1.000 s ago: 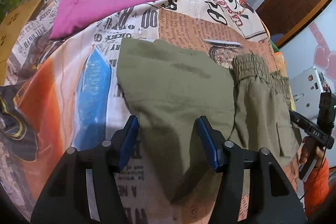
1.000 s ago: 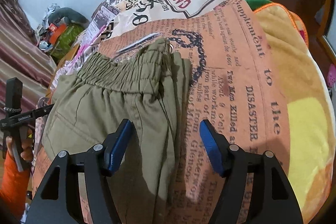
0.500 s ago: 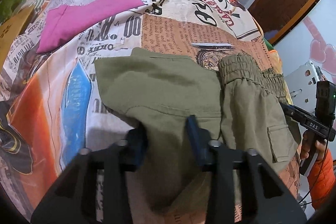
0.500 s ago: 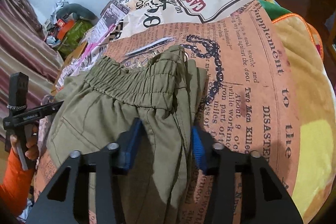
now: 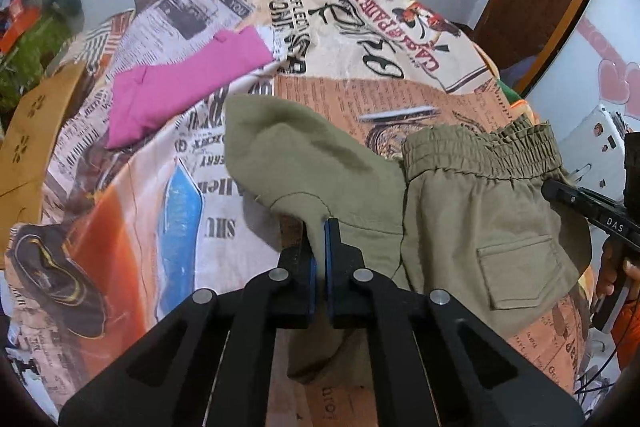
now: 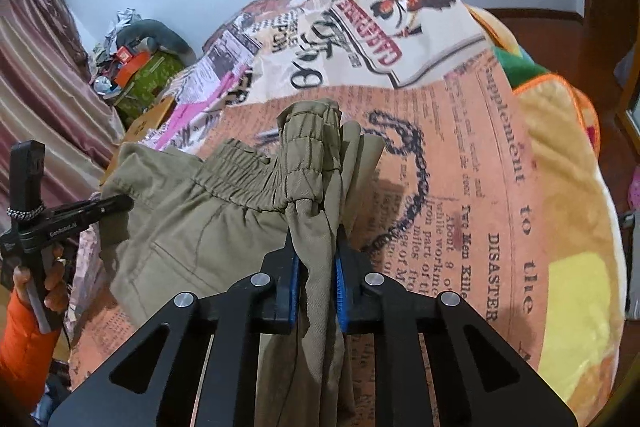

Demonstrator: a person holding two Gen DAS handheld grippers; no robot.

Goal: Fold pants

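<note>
**Both grippers clamp olive pants on newsprint-patterned bed**

The left gripper (image 5: pixel 319 227) is pinched tight on a thin fold of the olive pants (image 5: pixel 460 211), its blue-lined jaws all but touching with only cloth between them; the jaws have just been closing. The fabric rises to the grip like a small tent, clear of the bedspread (image 5: pixel 168 211) beneath it. The right gripper (image 6: pixel 316 239) has also just been closing and now squeezes a thicker bunch of the same pants (image 6: pixel 200 219) just below the elastic waistband (image 6: pixel 308 163), which stands gathered and upright above the jaws. The pants lie across the middle of the bed, nearer its near edge, waistband toward the right-hand side in the left wrist view, a flapped pocket (image 5: pixel 516 271) facing up. A folded pink garment (image 5: pixel 184 87) lies well apart toward the far left corner of the bedspread. In the right wrist view, a hand (image 6: pixel 52 287) in an orange sleeve (image 6: pixel 24 347) grips the left gripper's handle at the bed's near left edge.
</note>
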